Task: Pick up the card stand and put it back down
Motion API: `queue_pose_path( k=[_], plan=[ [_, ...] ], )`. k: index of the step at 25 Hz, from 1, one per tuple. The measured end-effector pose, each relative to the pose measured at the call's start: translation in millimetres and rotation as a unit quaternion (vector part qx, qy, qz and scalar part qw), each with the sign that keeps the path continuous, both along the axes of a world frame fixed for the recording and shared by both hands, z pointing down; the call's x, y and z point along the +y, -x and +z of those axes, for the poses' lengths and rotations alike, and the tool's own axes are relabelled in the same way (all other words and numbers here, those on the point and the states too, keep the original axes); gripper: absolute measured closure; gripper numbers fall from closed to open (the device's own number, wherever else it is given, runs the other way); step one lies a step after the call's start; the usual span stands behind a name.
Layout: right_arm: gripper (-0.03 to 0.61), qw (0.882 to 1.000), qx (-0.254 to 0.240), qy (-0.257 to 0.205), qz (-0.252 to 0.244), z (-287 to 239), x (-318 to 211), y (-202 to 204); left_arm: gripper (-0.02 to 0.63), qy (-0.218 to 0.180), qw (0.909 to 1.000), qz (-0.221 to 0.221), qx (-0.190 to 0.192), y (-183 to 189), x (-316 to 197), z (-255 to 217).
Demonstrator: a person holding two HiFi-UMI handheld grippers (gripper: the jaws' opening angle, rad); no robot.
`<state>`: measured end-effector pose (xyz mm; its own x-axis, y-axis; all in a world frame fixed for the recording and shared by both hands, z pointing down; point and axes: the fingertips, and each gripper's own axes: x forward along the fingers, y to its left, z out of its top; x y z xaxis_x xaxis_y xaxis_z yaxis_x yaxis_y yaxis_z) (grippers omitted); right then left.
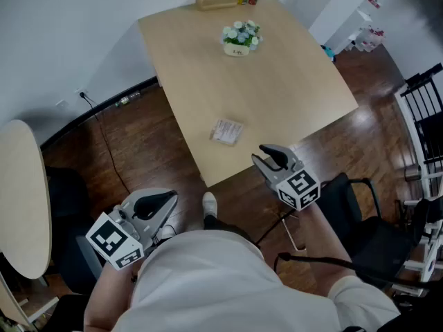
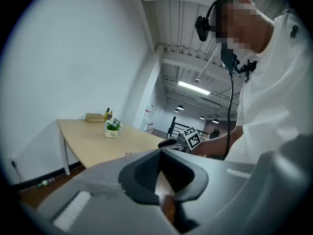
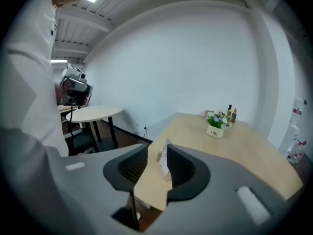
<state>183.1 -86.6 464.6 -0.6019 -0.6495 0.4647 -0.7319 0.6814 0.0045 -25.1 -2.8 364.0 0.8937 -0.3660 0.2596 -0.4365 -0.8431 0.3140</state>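
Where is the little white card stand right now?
In the head view, the small white card stand sits on the pale wooden table, near its closest corner, just ahead of the right gripper.

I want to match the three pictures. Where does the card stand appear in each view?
Head view: card stand at centre, near the table's front edge.
Left gripper view: only a sliver, low, left of centre.
Right gripper view: centre, slightly low.
Shared landmark: the flower pot.
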Motion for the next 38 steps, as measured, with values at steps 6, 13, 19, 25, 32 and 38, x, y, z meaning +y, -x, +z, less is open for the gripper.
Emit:
queue_pose_path(
  k=[6,13,19,25,32,38],
  plan=[
    [0.453,0.999,0.002,0.015,-0.031,29,-56,-15,0.611,-0.004,0.9996,-0.026,-0.009,-17,-20,-1],
    [0.443,0.995,-0.01,0.049,-0.082,68,-98,1,0.611,0.005,0.9972,-0.072,-0.02,-14,-33,3],
    [0.445,0.99,-0.018,0.07,-0.118,85,-111,14,0.611,0.007,0.9955,-0.089,-0.034,-22,-45,3],
    [0.453,0.985,-0.027,0.082,-0.146,96,-113,23,0.611,0.016,0.9943,-0.096,-0.043,-27,-52,8],
    [0.527,0.983,-0.023,0.08,-0.162,102,-111,28,0.611,0.021,0.9939,-0.098,-0.046,-33,-60,13],
    [0.552,0.981,-0.028,0.08,-0.173,101,-109,31,0.611,0.022,0.9944,-0.092,-0.046,-40,-66,12]
  ],
)
